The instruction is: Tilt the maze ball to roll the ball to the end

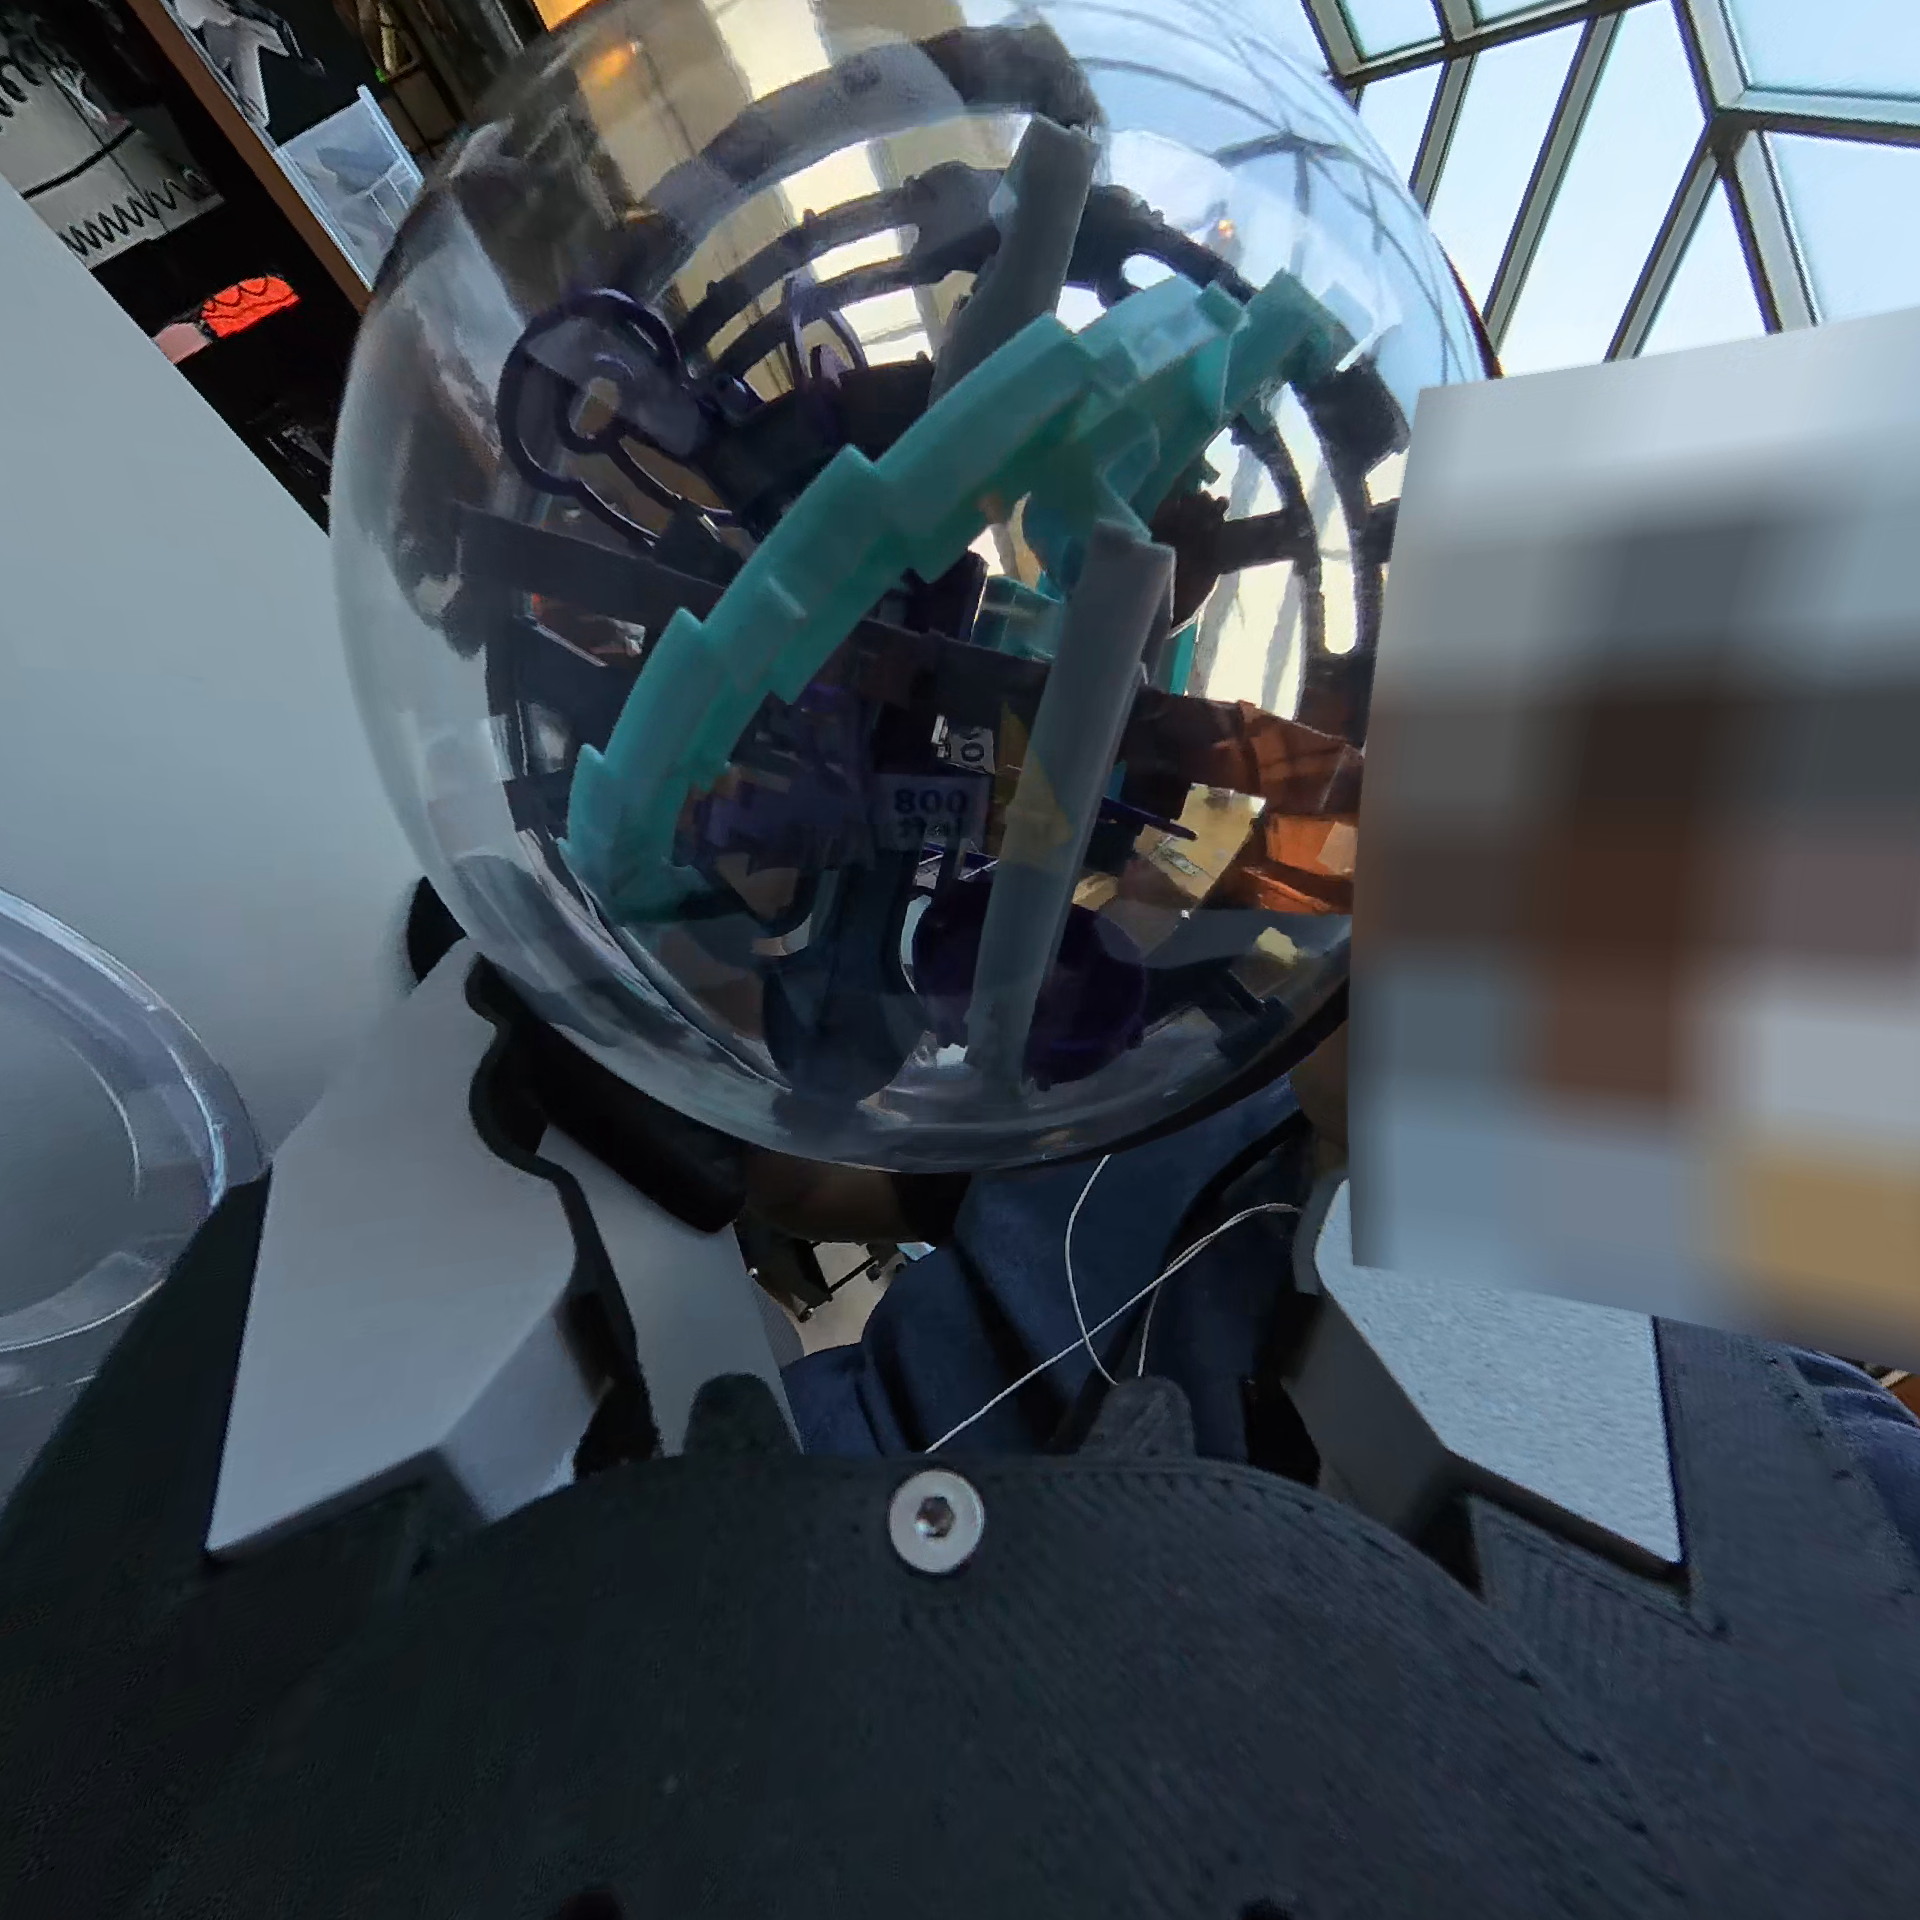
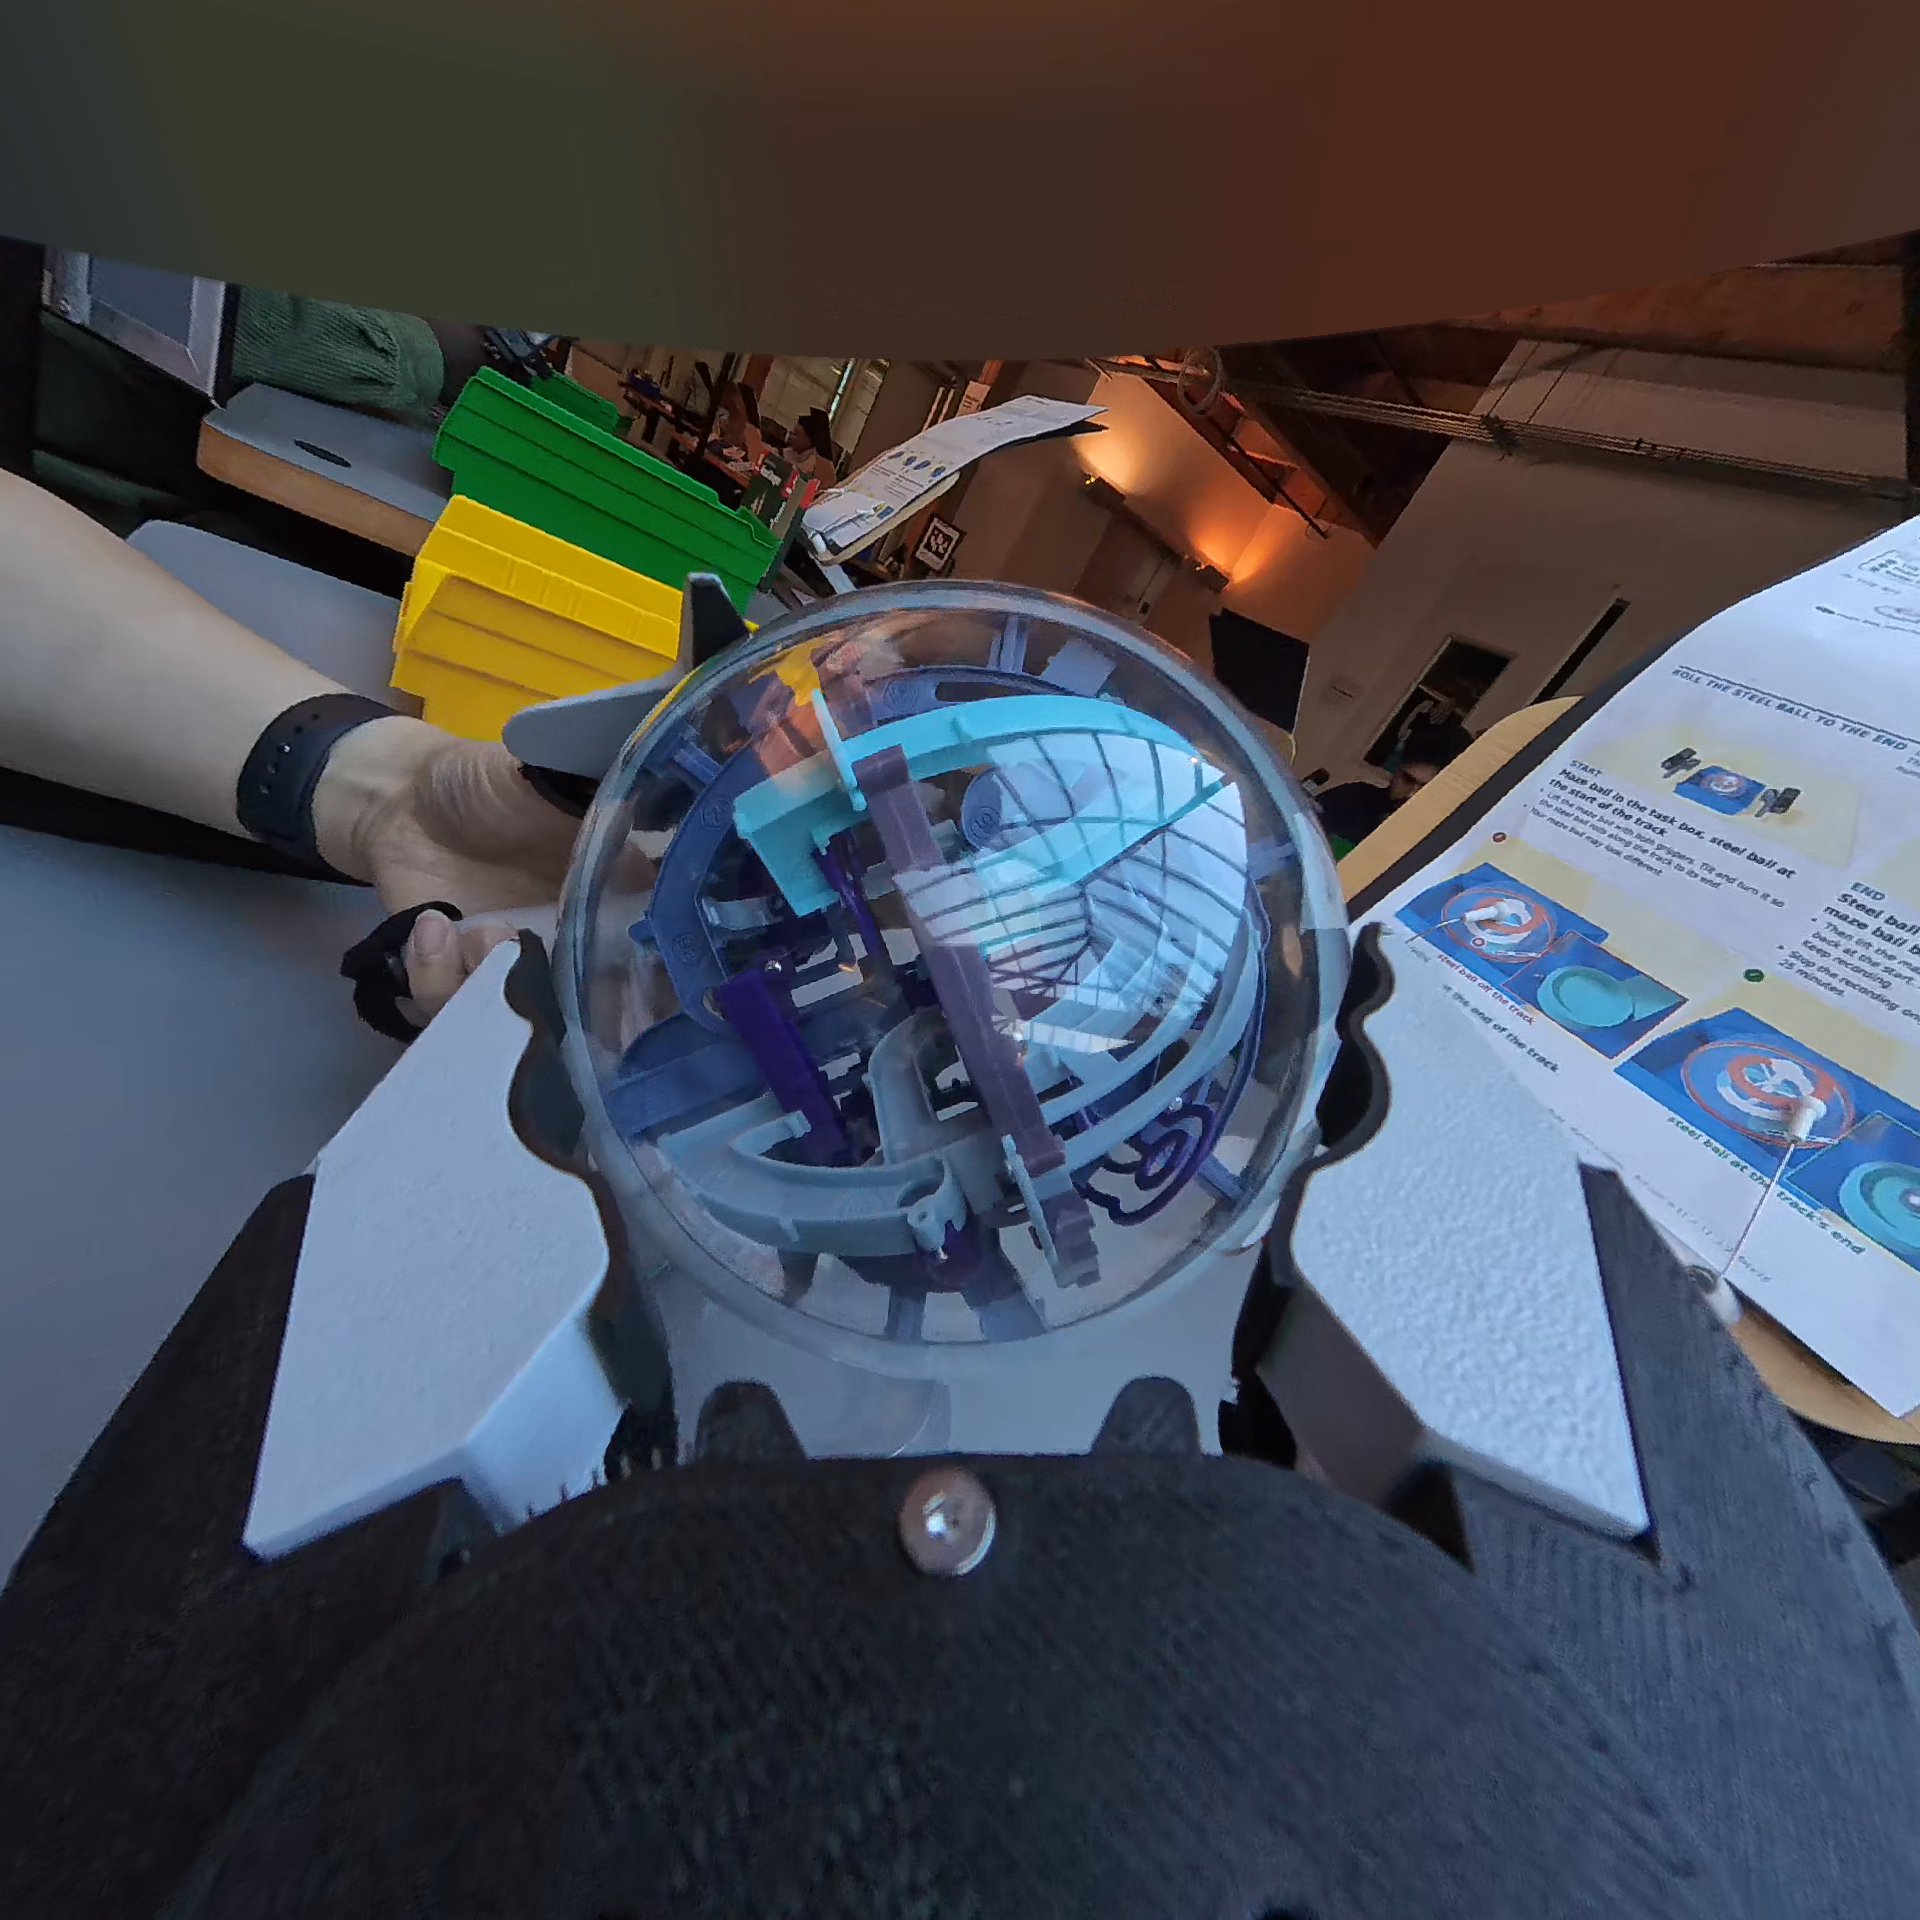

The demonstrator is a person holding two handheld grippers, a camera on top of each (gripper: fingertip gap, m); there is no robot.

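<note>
The maze ball (image 2: 935, 790) is a clear sphere with teal, purple, blue and grey tracks inside. My right gripper (image 2: 945, 956) is shut on it, with the black pads (image 2: 540, 1039) pressed on both sides. In the left wrist view the ball (image 1: 883, 582) is held up against a skylight. My left gripper (image 1: 894, 935) holds it from below. Its left finger (image 1: 416, 1195) touches the shell and its right finger is mostly hidden behind a blurred patch. The left gripper's grey finger (image 2: 613, 717) and the hand (image 2: 436, 810) holding it show behind the ball. I cannot pick out the small steel ball.
Yellow (image 2: 520, 623) and green (image 2: 592, 468) bins stand behind on the left. An instruction sheet (image 2: 1683, 935) on a board lies to the right. A clear plastic dome (image 1: 73, 1122) sits at the lower left of the left wrist view. A thin thread (image 1: 1101, 1309) hangs below the ball.
</note>
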